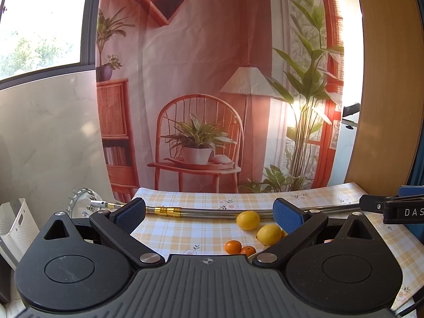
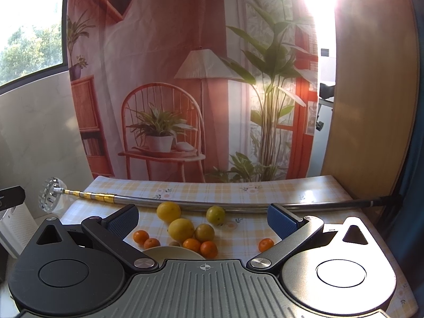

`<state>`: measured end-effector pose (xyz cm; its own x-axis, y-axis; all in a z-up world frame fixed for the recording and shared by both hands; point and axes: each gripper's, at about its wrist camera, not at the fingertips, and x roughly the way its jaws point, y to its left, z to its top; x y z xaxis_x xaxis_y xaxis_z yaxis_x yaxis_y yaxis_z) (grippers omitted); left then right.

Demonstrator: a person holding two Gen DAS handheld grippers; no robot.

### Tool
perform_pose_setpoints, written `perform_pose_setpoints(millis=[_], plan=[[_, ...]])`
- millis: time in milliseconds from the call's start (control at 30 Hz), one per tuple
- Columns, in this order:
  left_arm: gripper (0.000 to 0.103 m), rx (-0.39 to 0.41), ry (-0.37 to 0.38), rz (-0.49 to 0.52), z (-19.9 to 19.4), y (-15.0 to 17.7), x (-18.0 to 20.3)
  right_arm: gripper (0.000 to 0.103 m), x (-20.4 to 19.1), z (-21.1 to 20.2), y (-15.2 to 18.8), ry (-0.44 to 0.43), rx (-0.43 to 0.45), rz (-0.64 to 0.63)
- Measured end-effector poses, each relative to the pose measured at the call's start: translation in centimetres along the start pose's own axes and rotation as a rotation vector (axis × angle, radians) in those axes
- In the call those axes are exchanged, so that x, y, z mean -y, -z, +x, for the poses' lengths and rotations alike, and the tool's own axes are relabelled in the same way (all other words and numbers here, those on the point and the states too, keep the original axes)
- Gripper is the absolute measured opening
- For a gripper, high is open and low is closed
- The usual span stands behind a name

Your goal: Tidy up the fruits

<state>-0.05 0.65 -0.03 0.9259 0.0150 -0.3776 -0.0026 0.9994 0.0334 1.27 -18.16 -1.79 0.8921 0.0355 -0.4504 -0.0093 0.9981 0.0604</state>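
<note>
Both tongs are spread wide with nothing held, left tongs (image 1: 209, 212) and right tongs (image 2: 202, 218) alike, raised above the checked worktop (image 2: 238, 193). From the right wrist view, a telescopic rod (image 2: 159, 202) is laid across the back. In front of it, two tangerines (image 2: 145, 239) are seen on the left, then two lemons (image 2: 181, 228), two greenish-yellow round fruits (image 2: 215, 214), two more tangerines (image 2: 200, 247) just beside a pale plate (image 2: 172, 251), and one tangerine (image 2: 265, 244) set apart on the right.
</note>
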Motion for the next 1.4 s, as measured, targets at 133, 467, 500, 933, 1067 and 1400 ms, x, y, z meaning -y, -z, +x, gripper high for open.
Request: perform_pose_setpoints(millis=[133, 467, 500, 933, 1067, 1400], plan=[[0.103, -0.025, -0.033, -0.041, 1.3, 0.2, -1.5, 0.103, 0.8, 1.5, 0.1, 0.035, 0.012, -0.010], [0.100, -0.148, -0.064, -0.069, 7.4, 2.4, -3.9, 0.103, 2.5, 6.5, 2.1, 0.031, -0.022, -0.010], [0.099, -0.165, -0.050, -0.073, 8.1, 2.9, -4.0, 0.103, 2.5, 7.1, 2.4, 0.031, -0.024, -0.020], [0.059, -0.460, 0.100, -0.112, 18.2, 9.5, -3.4, 0.102, 3.1, 12.8, 4.9, -0.003, -0.095, -0.042], [0.056, -0.545, 0.124, -0.146, 20.3, 10.5, -3.4, 0.101, 4.1, 14.0, 5.2, -0.007, -0.121, 0.008], [0.042, -0.626, 0.153, -0.193, 23.2, 11.5, -3.1, 0.100, 5.2, 16.1, 5.7, 0.000, -0.158, 0.063]])
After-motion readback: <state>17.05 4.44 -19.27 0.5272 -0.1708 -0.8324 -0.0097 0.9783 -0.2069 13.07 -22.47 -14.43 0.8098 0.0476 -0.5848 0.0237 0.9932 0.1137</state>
